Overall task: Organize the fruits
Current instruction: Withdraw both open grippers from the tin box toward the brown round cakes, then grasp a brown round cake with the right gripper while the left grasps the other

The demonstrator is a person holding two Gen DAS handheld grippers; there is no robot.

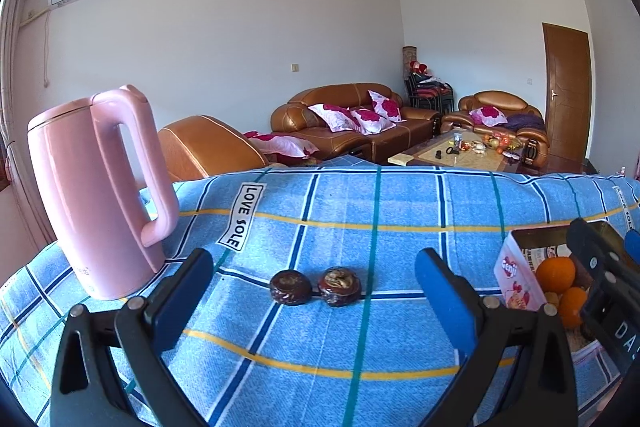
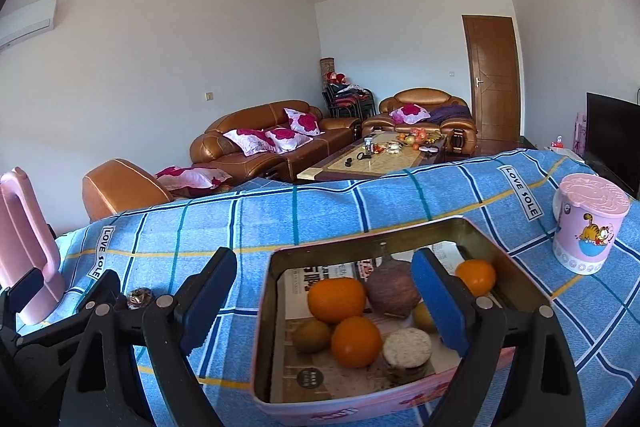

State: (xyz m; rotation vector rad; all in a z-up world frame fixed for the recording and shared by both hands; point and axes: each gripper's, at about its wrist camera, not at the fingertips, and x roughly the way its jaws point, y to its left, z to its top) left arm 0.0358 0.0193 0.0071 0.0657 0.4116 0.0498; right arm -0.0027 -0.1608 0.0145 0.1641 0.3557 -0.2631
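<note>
Blue checked cloth with yellow and teal lines covers the worktop [image 1: 360, 211], the largest thing in both views. On it, at about nine o'clock in the left wrist view, stands a pink kettle [image 1: 96, 187], upright, handle turned toward the middle. A pink tin box [image 2: 276, 291] sits open at six o'clock in the right wrist view; inside it lie three oranges [image 2: 337, 299], a brownish round-bodied fruit with a narrow neck [image 2: 390, 291], two dull green-brown fruits, and a pale flat round piece [image 2: 407, 345], all on printed paper. A pink lidded cup with a cartoon cat [image 2: 588, 227] stands at three o'clock, apart from the box. The left hand-held gripper [image 1: 314, 267] has its jaws spread wide, pads touching nothing; the right hand-held gripper [image 2: 324, 273] is likewise spread, over the box's near side. Two small dark wrinkled fruits [image 1: 291, 287] lie side by side on the cloth between the left pads.
</note>
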